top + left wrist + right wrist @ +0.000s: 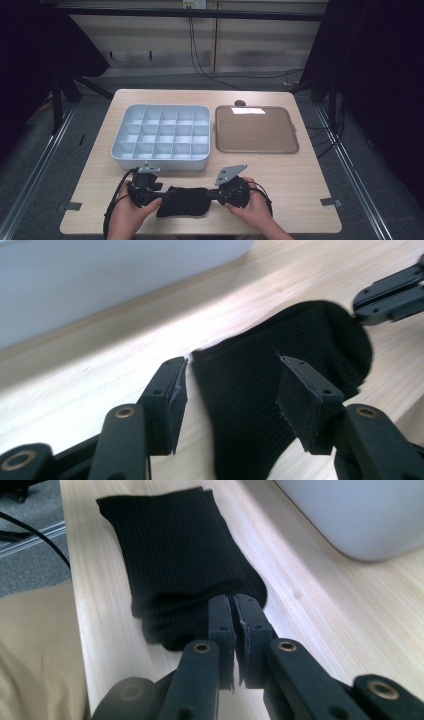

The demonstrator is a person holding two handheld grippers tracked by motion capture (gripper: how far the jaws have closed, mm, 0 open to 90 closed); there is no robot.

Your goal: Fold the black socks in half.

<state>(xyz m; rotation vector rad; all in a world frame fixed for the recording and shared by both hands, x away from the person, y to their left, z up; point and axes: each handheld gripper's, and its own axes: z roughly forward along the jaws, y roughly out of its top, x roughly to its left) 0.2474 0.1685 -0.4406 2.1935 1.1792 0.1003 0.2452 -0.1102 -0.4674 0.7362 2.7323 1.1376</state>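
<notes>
Two hand-held grippers meet over one black sock [182, 201], which lies flat on the bench [300, 180] at six o'clock, just in front of the white divided organiser [161, 136]; the brown tray [256, 130] sits at two o'clock. The right hand-held gripper [234, 602] has its jaws pressed together at the sock's rounded end, apparently pinching the fabric edge. The left hand-held gripper [231, 390] stands with jaws apart, one on either side of the sock's straight cuff end and not yet closed on it. The step looks like taking hold of both ends, perhaps to fold. To do it well, lower the left jaws until both layers sit between the pads, close squarely, and keep the right pinch firm so the knit doesn't slide.
</notes>
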